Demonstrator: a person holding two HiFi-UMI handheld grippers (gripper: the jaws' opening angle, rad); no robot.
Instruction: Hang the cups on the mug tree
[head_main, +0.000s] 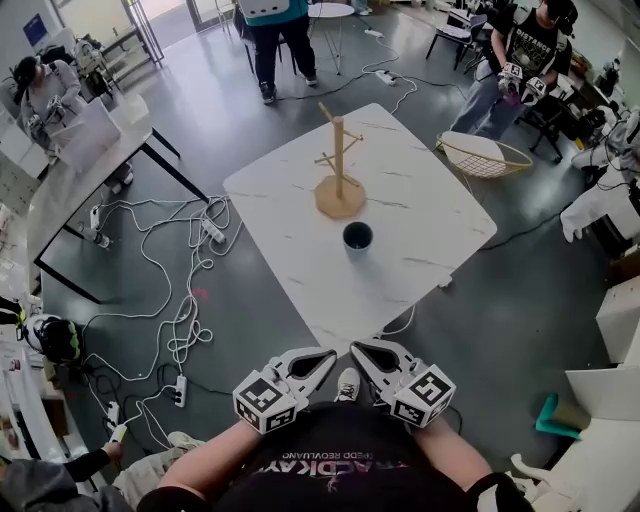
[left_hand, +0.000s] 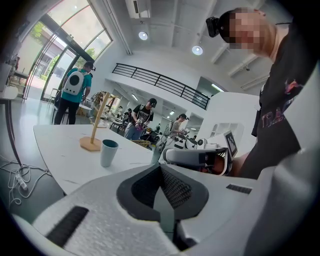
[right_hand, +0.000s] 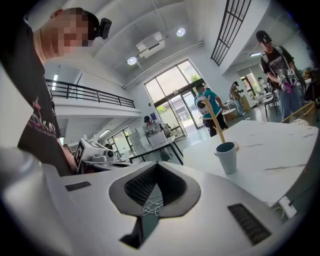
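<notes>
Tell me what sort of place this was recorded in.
Probably an open-plan lab or data-collection workspace rather than a home. Power strips and cables sprawl underfoot, a seated person and others work around several tables, and a railed mezzanine overlooks the tall hall.

At the head view's lower centre, the left gripper (head_main: 318, 362) and right gripper (head_main: 366, 354) were held side by side, tips nearly meeting. Each had its jaws closed on nothing, and both bare forearms ran to the bottom edge.
</notes>
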